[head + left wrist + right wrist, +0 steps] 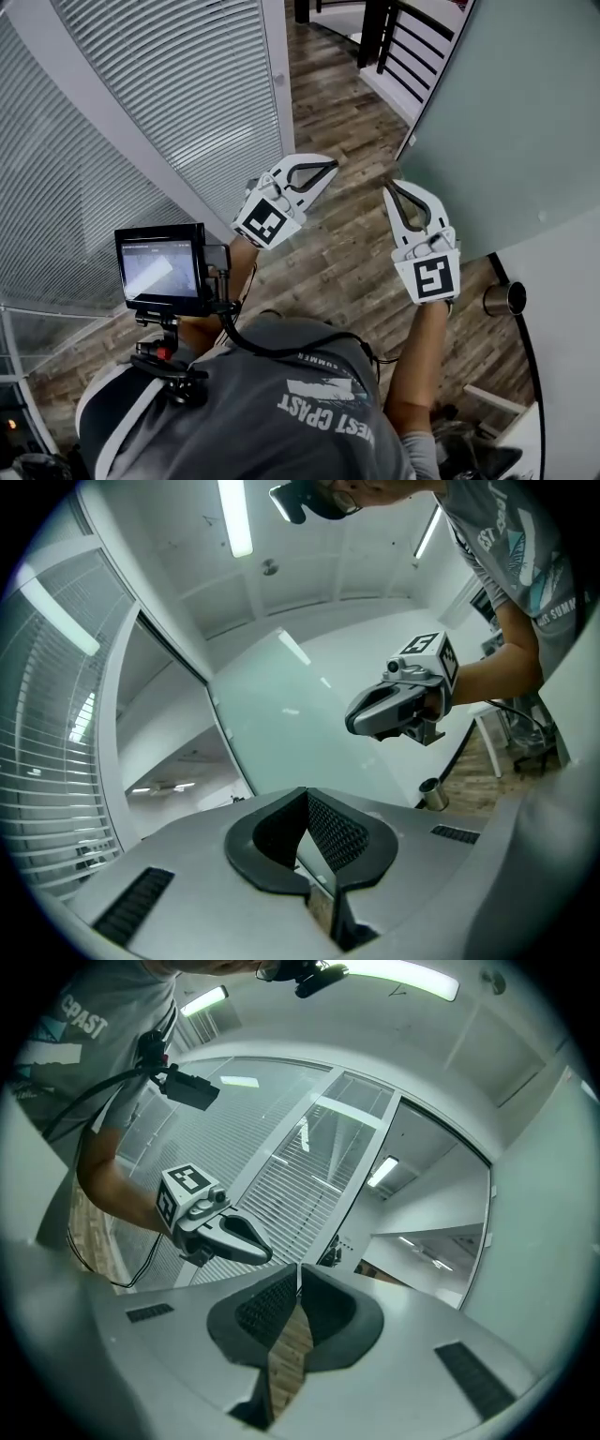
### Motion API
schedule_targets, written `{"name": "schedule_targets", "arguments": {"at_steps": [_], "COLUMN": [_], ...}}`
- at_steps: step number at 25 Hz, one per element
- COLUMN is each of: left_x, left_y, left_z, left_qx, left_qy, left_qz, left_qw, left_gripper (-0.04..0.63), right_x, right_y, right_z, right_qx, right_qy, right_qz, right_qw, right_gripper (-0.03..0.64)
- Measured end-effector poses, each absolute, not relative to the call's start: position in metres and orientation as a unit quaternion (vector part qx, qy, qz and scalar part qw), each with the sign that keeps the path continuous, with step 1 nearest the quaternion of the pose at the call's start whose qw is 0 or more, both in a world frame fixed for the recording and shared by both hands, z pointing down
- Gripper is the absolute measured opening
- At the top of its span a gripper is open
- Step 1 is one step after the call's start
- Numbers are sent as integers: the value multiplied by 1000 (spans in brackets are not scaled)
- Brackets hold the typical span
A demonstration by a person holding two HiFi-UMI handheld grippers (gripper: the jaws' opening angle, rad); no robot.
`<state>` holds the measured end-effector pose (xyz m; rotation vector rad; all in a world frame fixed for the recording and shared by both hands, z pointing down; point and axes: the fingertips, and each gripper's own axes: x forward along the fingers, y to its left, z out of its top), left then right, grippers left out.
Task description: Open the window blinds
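Window blinds [178,84] at left, slats closed flat; their tilt control not in view. Left gripper [323,171] and right gripper [394,192]: jaws together, empty, held apart from the blinds. Judgement: find the control first, then open one claw before reaching

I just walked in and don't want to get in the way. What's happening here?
A person stands on the wooden floor with a two-jaw gripper in each hand. The left gripper and right gripper are both shut and empty, held out in front. The window blinds on the person's left hang down, not yet touched. A frosted glass panel stands at the right.
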<state>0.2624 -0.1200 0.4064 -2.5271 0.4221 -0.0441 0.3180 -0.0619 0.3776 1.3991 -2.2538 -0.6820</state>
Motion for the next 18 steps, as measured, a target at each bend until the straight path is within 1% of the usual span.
{"name": "schedule_targets", "arguments": {"at_steps": [5, 7, 12, 15, 18], "left_x": [299, 297, 261, 235, 223], "left_y": [-138, -151, -219, -285, -346], "left_z": [379, 379, 390, 398, 385], "left_qx": [-938, -935, -931, -930, -929], "left_qy": [178, 192, 223, 226, 237], "left_qz": [-58, -66, -54, -43, -19], "left_qw": [292, 292, 285, 287, 284], "left_gripper": [3, 3, 3, 3, 3], "right_x": [364, 364, 332, 305, 290], "right_y": [-93, -107, -182, -250, -312], "right_z": [347, 350, 375, 383, 376], "right_qx": [480, 469, 447, 445, 439], "right_qy": [-827, -837, -848, -849, -847], "right_qz": [-237, -231, -225, -222, -230], "right_qw": [168, 161, 171, 181, 194], "right_gripper": [12, 12, 12, 12, 12]}}
